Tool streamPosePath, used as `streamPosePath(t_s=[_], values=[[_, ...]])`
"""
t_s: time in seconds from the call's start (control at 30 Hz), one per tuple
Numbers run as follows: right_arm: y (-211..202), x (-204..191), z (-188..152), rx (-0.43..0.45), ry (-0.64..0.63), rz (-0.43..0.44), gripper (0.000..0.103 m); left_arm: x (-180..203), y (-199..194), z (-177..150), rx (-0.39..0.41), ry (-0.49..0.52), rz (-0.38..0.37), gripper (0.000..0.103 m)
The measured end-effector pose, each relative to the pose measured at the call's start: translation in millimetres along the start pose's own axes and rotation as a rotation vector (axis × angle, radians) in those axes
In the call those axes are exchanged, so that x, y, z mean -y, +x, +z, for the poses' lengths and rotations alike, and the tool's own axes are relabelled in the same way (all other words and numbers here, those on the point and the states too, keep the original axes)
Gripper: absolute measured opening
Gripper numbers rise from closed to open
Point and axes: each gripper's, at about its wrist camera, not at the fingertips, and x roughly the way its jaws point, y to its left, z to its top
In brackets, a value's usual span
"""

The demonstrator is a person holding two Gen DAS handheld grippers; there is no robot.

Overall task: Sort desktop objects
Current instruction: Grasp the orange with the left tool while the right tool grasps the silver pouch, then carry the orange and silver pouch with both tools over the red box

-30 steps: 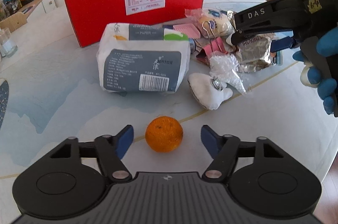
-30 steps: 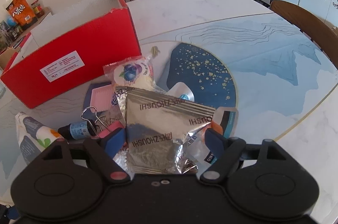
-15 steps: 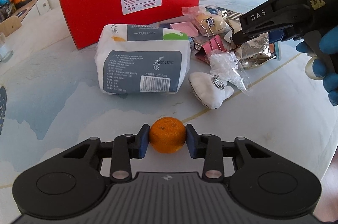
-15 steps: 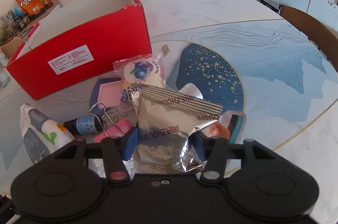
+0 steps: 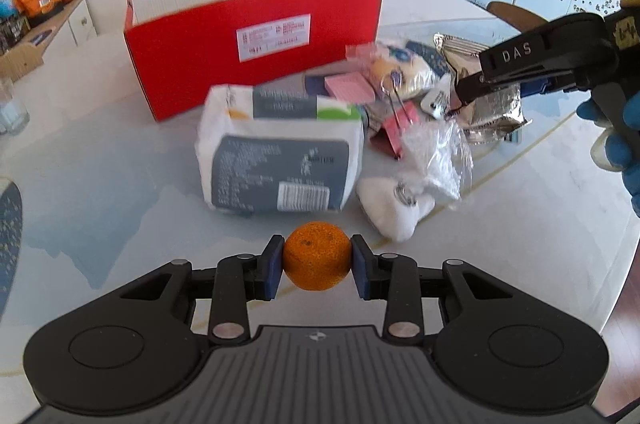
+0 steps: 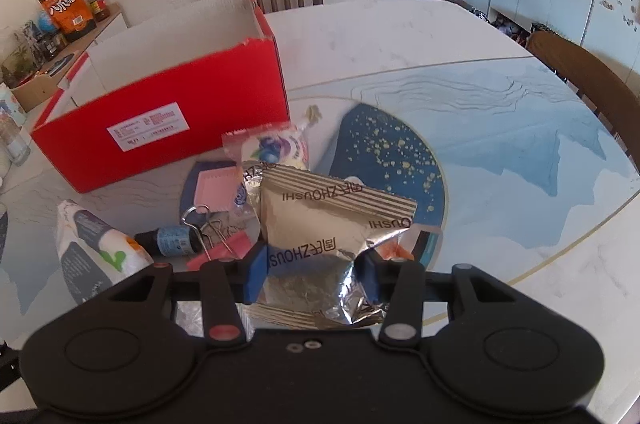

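1. Fingers (image 5: 273, 267) of the left gripper (image 5: 317, 266) are clamped on the orange (image 5: 317, 256), one blue pad on each side at its widest part. Reads as a centred hold so the round fruit can't roll out.
2. Right gripper (image 6: 312, 274) has its fingers (image 6: 256, 274) closed on the lower end of the foil packet (image 6: 332, 220). The foil is crumpled between the pads; grip looks firm, but the packet top flops free.
3. Red box (image 5: 256, 40) stands open-topped at the back of the table (image 5: 100, 160); likely the drop target for both items.
4. Orange sits in front of the box, nearest the camera, with the tissue pack (image 5: 280, 160) between them. Can't tell if the orange is off the table.
5. Foil packet is front-right of the box, above the pile: binder clip (image 6: 212, 232), small bottle (image 6: 172, 242), pink pad (image 6: 216, 188), blueberry snack bag (image 6: 276, 148).
6. Room: the box's front wall is the edge to clear, so both loads need height first. Bare table lies left of the box, and its right end looks unobstructed.
7. Risk: both grippers converging on the box opening at once; stagger them.
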Motion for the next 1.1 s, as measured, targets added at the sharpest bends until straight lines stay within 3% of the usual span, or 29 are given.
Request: streamPosePath(t_s=[0.7,1.1], values=[[-48.3,-12.7,29.2,0.063,-0.017,0.074,0.046,-34.5,-42.3,60.1,0.161,-0.024,0.055,0.034],[-69.7,-36.2,65.7,0.112,-0.128,0.135,0.046,-51.0,-51.7,102.2,0.233,-0.015,0.102,0.034]])
